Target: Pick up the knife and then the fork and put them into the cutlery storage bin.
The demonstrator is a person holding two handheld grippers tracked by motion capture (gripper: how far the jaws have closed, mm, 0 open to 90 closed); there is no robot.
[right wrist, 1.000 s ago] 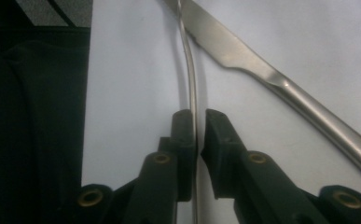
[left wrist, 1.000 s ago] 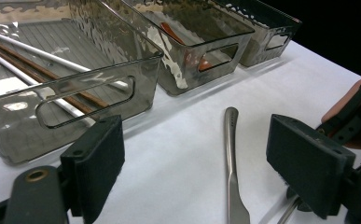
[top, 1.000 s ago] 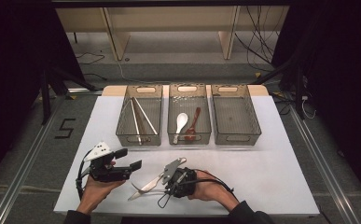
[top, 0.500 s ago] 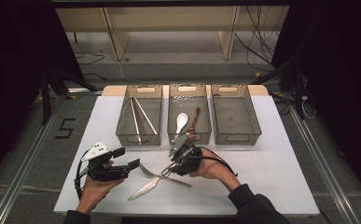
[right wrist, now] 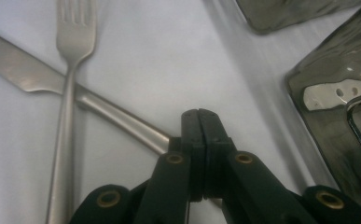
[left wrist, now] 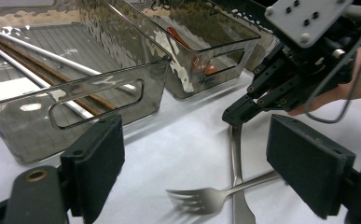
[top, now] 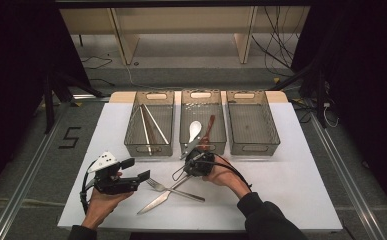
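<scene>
Right gripper (right wrist: 199, 114) had just closed, jaws together, nothing visible between, over knife (right wrist: 99, 109) handle; fork (right wrist: 73, 60) lay crossed on it. Left gripper (left wrist: 194, 154) jaws apart, empty.

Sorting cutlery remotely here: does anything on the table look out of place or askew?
Yes. The fork lies crossed over the knife on the white table instead of in a bin, and the spoon leans on the middle bin's front wall.

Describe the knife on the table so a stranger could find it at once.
Start at the white table, then the near edge in front of the middle bin. There the knife lies crossed under a fork; it has a plain flat blade, with no tines.
</scene>
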